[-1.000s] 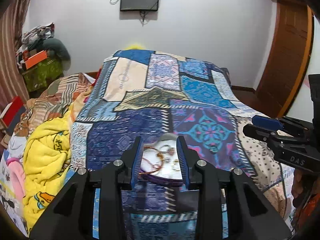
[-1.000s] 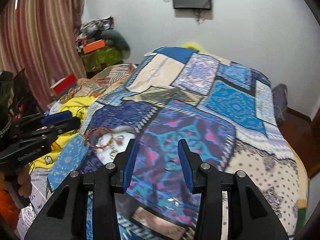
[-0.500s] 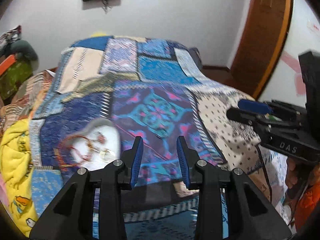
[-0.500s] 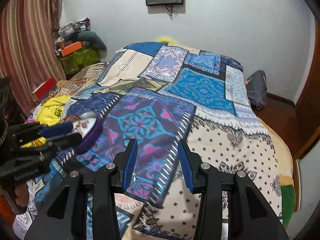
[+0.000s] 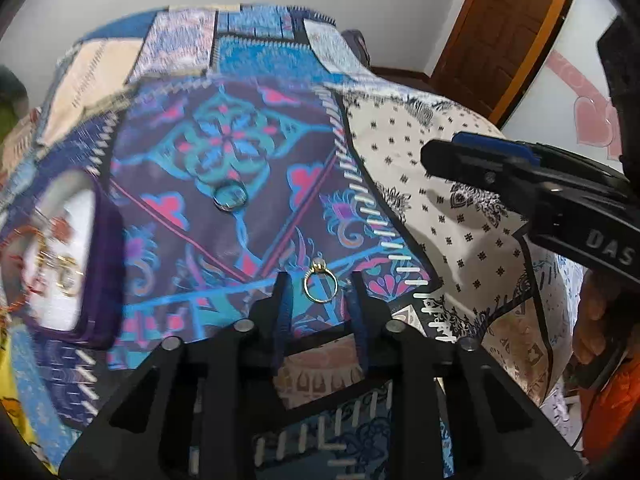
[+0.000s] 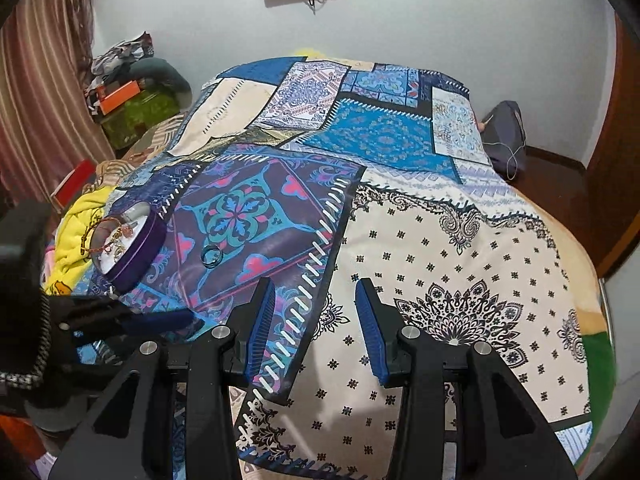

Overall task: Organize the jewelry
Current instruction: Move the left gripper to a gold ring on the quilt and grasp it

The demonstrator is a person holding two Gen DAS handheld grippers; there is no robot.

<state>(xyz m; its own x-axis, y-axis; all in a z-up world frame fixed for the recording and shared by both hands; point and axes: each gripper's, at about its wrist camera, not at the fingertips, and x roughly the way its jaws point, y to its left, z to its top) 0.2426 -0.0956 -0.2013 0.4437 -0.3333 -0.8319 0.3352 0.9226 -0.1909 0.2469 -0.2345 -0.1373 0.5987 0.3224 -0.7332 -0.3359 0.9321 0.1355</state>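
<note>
Left claw (image 5: 320,286) released, jaws just closing in around the gold ring (image 5: 320,283) on the bed (image 5: 460,216), pads clear. Right claw (image 6: 316,312) released, empty.

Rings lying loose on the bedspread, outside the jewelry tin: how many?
2. A gold ring lies just ahead of the left gripper; a silver ring lies farther up, right of the tin. Folds may hide others.
</note>
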